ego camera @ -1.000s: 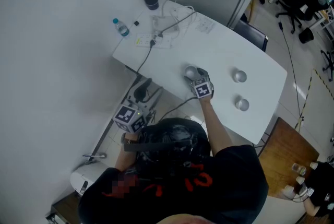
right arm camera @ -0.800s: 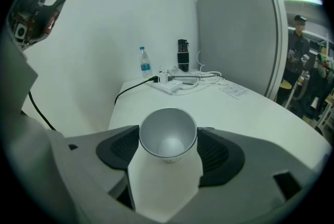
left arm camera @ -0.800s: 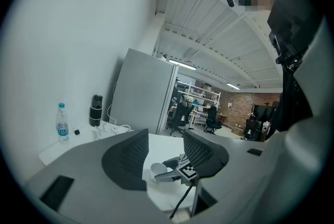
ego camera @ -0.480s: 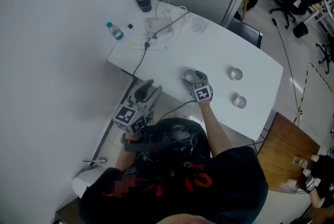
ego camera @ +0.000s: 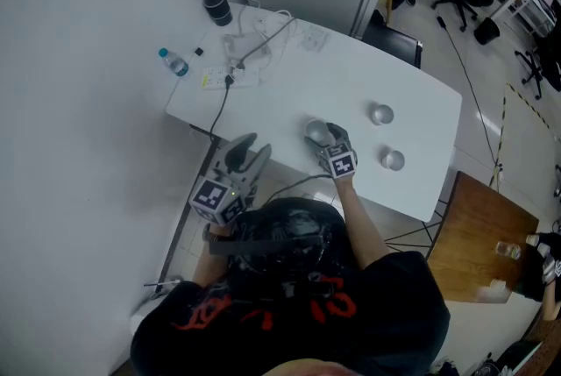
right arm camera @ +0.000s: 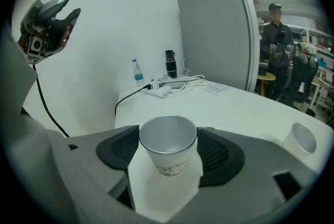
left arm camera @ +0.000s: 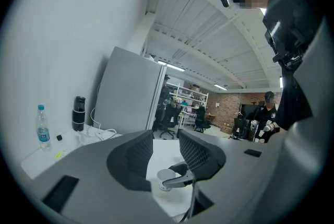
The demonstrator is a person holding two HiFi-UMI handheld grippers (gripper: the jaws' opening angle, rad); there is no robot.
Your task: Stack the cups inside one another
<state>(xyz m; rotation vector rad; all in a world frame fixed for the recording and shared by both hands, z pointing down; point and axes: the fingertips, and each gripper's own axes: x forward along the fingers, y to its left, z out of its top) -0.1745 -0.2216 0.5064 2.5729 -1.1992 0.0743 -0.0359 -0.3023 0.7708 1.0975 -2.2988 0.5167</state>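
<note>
Three paper cups with silvery insides stand on the white table [ego camera: 289, 85]. One cup [ego camera: 316, 131] [right arm camera: 168, 144] sits between the jaws of my right gripper [ego camera: 323, 136] [right arm camera: 168, 151], near the table's front edge; both pads press its sides just under the rim. The two other cups [ego camera: 380, 114] [ego camera: 392, 159] stand apart to the right; one of them [right arm camera: 301, 139] shows at the right gripper view's right edge. My left gripper [ego camera: 243, 157] [left arm camera: 164, 157] hovers off the table's near edge, left of the held cup, jaws apart with nothing between them.
At the table's far left corner are a water bottle [ego camera: 173, 62], a dark flask [ego camera: 213, 1], a power strip with cables [ego camera: 230, 73] and a sheet of paper [ego camera: 313, 37]. A dark chair [ego camera: 394, 39] stands behind the table, a wooden board [ego camera: 482, 230] to its right.
The head view has swung, so the table sits further left. My right gripper with its cup has shifted a little toward the two free cups. The left gripper stays off the table's edge.
</note>
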